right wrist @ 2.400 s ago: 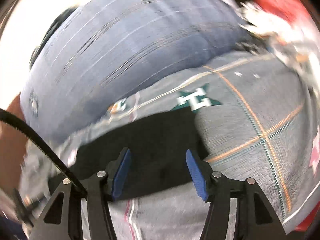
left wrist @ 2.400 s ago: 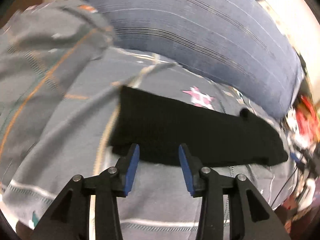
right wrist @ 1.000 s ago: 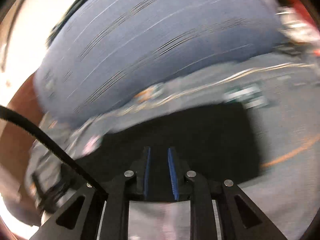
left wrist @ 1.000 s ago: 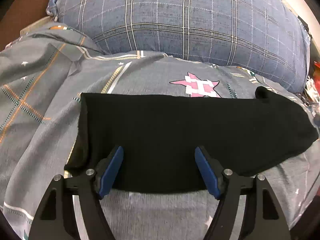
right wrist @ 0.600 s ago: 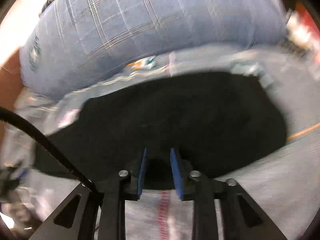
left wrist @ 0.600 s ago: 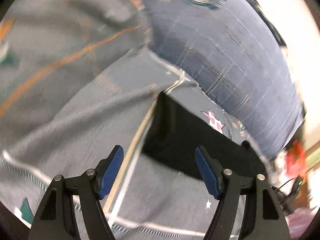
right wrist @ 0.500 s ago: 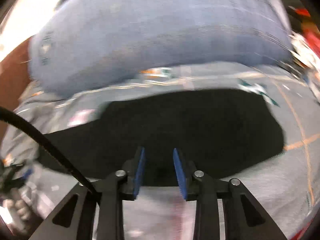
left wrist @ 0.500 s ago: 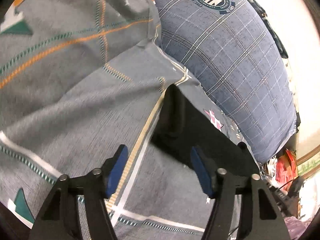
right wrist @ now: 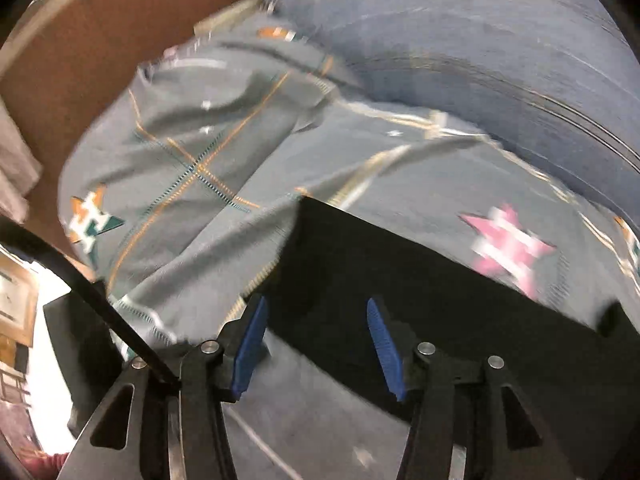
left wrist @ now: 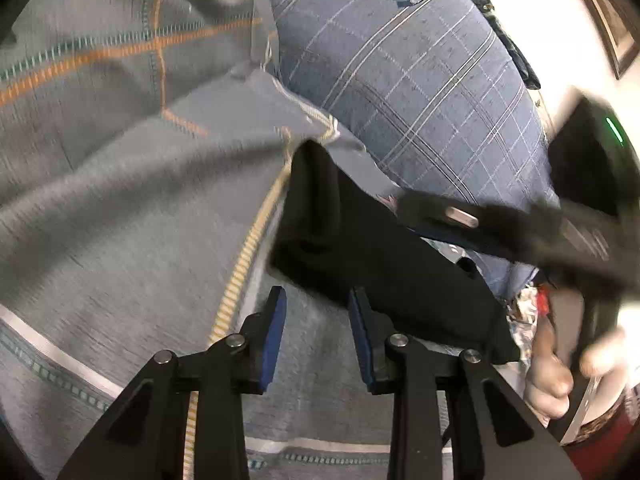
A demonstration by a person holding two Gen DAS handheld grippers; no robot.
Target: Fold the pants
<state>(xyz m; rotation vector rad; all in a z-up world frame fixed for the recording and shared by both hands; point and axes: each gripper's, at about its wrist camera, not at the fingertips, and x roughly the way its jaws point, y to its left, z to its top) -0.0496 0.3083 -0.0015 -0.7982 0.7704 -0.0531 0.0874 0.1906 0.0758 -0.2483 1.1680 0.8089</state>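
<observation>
Since a second ago the right gripper has let go of the folded black fabric pants and swung across to their other end, while the left gripper has shifted off the cloth's middle to its near corner. The pants lie flat on the grey patterned bedspread, long axis running from about 11 o'clock to 5 o'clock in the left wrist view, the squared end at 11.

Left gripper: jaws closing, roughly a quarter apart, only bedspread showing between the blue pads; the pants' edge sits just beyond the tips. Nothing held.

Right gripper: jaws opening, about half apart, poised over the pants' near corner; pads not pressing cloth.

A blue plaid pillow lies beyond at 1 o'clock. A person's hand appears at 4 o'clock, blurred.
</observation>
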